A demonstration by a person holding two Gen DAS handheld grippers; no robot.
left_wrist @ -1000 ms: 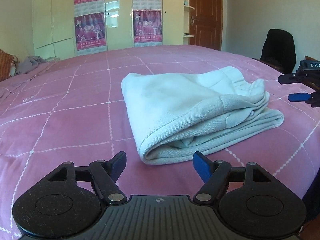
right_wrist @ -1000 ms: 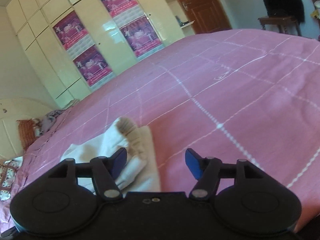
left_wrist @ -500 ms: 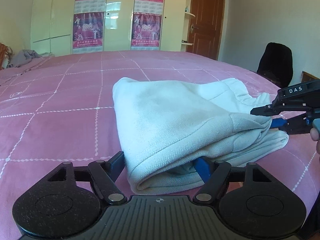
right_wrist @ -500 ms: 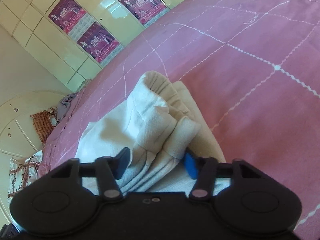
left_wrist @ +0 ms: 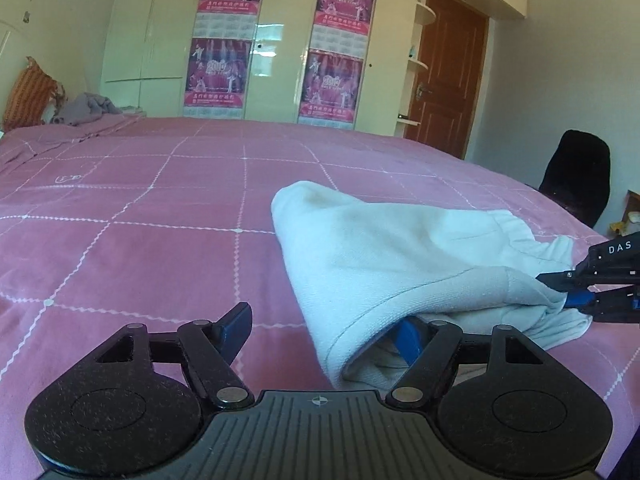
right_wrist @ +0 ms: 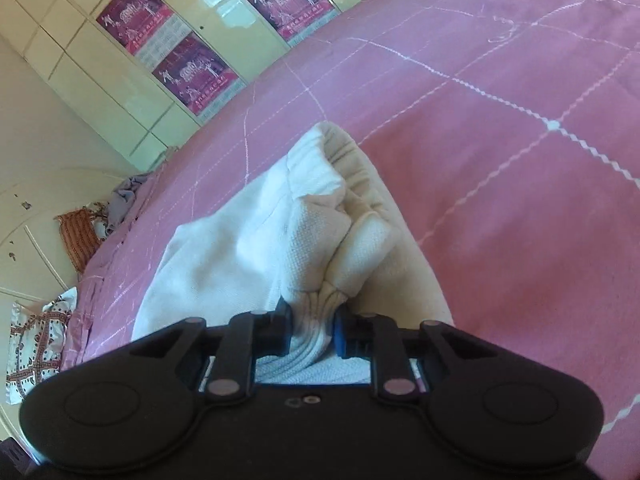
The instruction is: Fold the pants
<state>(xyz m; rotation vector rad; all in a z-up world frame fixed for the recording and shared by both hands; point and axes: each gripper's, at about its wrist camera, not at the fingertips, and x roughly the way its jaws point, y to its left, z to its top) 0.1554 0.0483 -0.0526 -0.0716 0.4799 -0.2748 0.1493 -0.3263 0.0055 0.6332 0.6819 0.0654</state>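
The folded white pants (left_wrist: 404,256) lie on the pink bed (left_wrist: 140,248). The left gripper (left_wrist: 324,328) has its fingers (left_wrist: 236,322) spread wide at the near folded edge; the left one rests over bare cover, the right one is tucked under the fold. The right gripper (right_wrist: 310,330) has its fingers (right_wrist: 280,328) pinching a bunched end of the pants tightly.

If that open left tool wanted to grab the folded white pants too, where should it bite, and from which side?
Best bet: the thick rolled fold of the pants nearest the left tool, approached low and level from the front. One finger already sits tucked under that edge, the layers stack there into a graspable lip, and the right tool already pinches the bunched opposite end.
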